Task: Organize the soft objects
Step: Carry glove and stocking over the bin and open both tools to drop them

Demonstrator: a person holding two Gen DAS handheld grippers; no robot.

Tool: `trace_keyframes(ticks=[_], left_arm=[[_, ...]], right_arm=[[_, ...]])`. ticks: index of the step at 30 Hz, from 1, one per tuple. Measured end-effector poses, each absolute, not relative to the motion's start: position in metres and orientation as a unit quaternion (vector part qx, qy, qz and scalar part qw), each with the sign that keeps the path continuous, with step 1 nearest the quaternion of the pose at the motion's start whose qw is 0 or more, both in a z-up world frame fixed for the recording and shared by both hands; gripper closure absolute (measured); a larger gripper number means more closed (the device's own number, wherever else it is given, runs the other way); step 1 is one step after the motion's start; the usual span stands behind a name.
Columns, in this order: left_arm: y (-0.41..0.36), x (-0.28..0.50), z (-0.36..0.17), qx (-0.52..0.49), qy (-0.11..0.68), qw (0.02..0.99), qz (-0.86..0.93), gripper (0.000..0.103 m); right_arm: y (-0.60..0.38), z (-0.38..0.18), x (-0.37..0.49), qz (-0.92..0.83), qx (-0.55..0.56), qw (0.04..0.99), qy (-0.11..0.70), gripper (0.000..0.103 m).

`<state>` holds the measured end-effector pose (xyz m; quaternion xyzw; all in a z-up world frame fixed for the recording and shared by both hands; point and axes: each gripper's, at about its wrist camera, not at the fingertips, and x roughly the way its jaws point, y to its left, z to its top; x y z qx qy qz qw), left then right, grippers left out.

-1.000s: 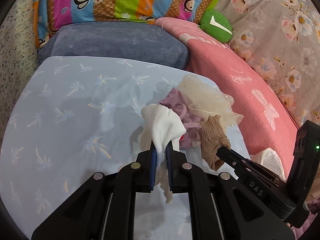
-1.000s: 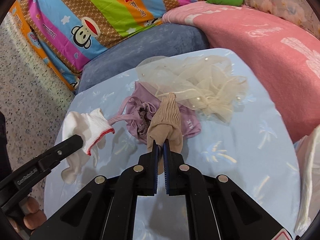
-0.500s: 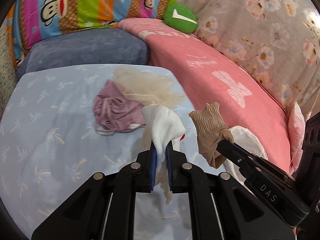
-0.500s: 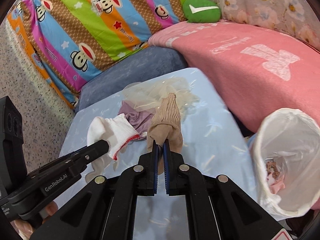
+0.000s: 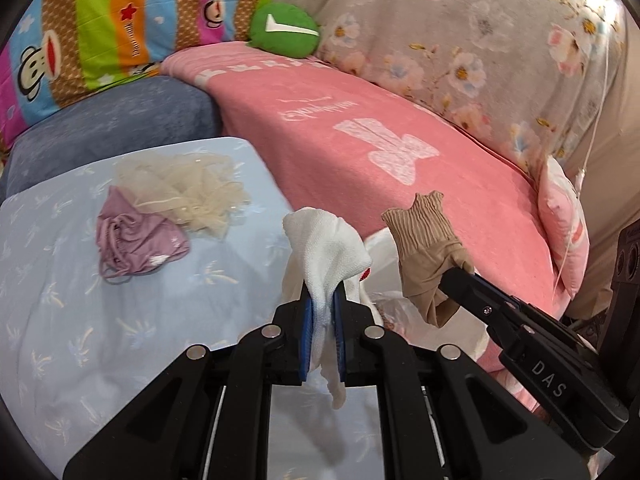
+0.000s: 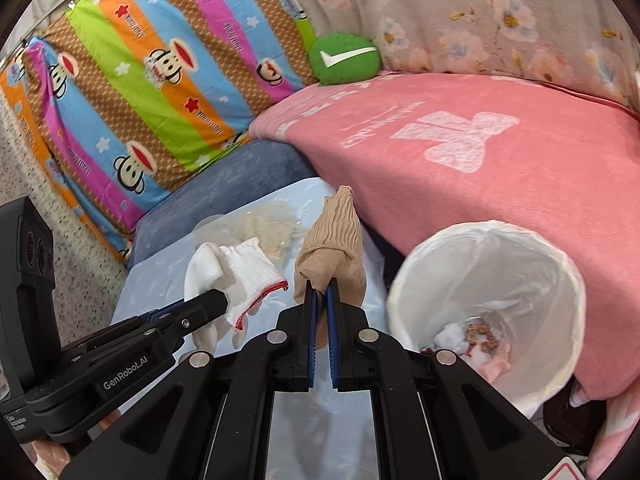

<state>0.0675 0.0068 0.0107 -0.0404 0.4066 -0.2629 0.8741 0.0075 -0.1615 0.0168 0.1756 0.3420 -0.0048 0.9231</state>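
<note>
Right tool [image 6: 320, 300] clamped on tan sock [image 6: 332, 252], just left of white-lined bin [image 6: 560, 280] and nearer to it than left tool [image 5: 322, 300], itself pinching white sock [image 5: 324, 248] further left of bin, with purple garment [image 5: 136, 240] behind on blue cushion [image 5: 60, 320].

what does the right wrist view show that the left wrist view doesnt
Only the right wrist view looks down into the white lined bin, with a few small items at its bottom, and shows the speckled floor.

Only the left wrist view shows the purple garment lying on the light blue sheet.

Both show the left gripper shut on the white sock, the right gripper shut on the tan sock, the cream mesh fabric, the pink blanket and the green cushion.
</note>
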Motion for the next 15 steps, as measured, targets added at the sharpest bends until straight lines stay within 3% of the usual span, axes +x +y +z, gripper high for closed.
trace_keyframes(ticks=[15], left_arm=[[-0.07,0.048,0.018,0.016,0.4,0.857,-0.325,0.093]], right_arm=[[-0.229,0.018,-0.026,-0.062,0.203,0.924,0.317,0.098]])
